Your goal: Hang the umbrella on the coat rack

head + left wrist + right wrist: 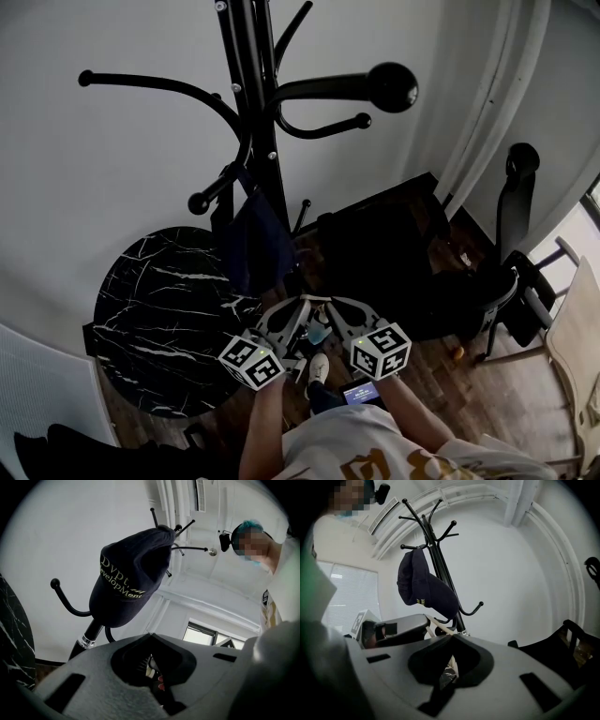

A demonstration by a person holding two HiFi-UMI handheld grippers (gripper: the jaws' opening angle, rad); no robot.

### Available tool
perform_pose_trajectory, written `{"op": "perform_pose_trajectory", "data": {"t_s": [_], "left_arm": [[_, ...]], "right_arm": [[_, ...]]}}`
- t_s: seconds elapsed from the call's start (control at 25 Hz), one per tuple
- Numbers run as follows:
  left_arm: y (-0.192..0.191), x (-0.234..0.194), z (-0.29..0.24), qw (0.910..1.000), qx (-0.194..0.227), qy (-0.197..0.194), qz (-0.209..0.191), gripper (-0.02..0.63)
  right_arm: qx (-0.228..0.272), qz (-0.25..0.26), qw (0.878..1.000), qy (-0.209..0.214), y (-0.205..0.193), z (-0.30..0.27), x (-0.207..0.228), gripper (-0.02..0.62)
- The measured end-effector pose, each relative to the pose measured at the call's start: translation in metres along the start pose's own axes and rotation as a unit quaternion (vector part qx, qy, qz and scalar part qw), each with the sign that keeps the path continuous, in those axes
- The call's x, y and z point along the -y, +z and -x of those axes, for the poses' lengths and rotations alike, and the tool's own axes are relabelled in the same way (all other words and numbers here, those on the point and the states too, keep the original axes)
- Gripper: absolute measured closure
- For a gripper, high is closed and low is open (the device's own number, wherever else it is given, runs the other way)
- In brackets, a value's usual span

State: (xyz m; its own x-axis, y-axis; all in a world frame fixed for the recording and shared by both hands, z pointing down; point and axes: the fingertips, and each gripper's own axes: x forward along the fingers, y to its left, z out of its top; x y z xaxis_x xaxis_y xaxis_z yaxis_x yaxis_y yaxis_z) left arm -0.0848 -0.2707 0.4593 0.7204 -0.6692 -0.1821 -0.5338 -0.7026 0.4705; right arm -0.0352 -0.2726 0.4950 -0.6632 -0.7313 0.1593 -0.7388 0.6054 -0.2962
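Note:
The black coat rack (262, 141) stands against the white wall, with a navy cap (255, 242) on a low hook. My left gripper (298, 307) and right gripper (330, 306) are held tip to tip in front of its base. Each is shut on one end of a thin pale strap (315, 298). A small bluish bundle (320, 332), probably the folded umbrella, hangs below them, mostly hidden. In the right gripper view the strap (438, 624) runs from the left gripper (393, 630) to my right gripper (451, 638), below the cap (424, 588). The left gripper view shows the cap (129, 581) overhead.
A round black marble table (150, 319) stands left of the rack. A black bag (375, 253) sits on the wooden floor to the right, with a black chair (511, 244) and a pale curtain (497, 84) beyond. Upper hooks (389, 86) are bare.

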Motion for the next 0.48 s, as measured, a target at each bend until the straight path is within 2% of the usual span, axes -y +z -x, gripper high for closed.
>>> {"op": "perform_pose_trajectory", "data": {"t_s": [0.48], "left_arm": [[-0.004, -0.021, -0.005, 0.9998, -0.005, 0.018, 0.007, 0.588]], "right_arm": [[-0.013, -0.008, 1.000, 0.000, -0.006, -0.018, 0.010, 0.583]]}}
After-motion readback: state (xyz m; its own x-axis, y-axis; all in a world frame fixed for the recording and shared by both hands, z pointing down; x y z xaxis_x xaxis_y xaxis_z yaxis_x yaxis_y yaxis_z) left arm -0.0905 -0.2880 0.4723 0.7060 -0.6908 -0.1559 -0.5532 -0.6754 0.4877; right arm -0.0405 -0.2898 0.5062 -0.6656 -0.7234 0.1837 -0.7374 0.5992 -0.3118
